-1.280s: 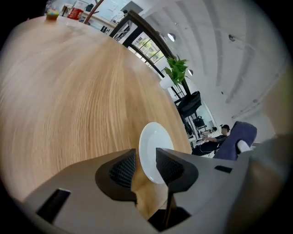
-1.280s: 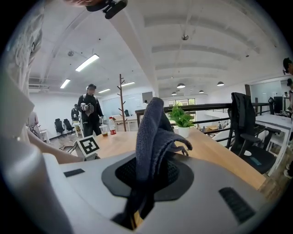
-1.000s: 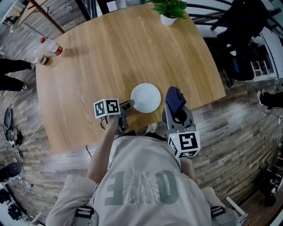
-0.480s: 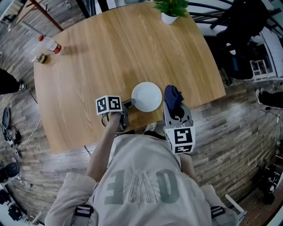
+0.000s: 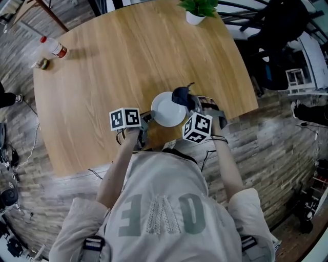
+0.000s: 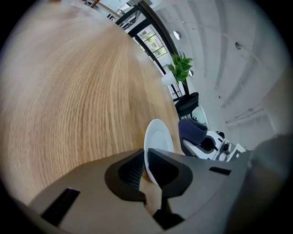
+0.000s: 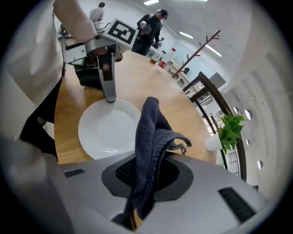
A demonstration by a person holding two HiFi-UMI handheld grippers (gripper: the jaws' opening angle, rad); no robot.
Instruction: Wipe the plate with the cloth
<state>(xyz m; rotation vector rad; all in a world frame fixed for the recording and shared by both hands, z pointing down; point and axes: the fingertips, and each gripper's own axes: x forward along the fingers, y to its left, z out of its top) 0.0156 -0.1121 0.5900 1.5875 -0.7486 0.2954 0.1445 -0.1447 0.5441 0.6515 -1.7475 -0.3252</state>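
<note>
Right hand-held gripper (image 7: 143, 177), pinching cloth (image 7: 149, 130), has dropped beside plate (image 5: 165, 110); left hand-held gripper (image 6: 145, 170) just clamped its rim.

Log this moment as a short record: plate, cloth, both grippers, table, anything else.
target: white plate, empty, near the table's near edge
tool: dark blue cloth, bunched, at the plate's right rim; contact unclear
left: left gripper, jaws have just been closing, now pinching the plate's rim
right: right gripper, shut on the cloth
surface: wooden table
also there: bottle lying at the far left; potted plant at the far edge
</note>
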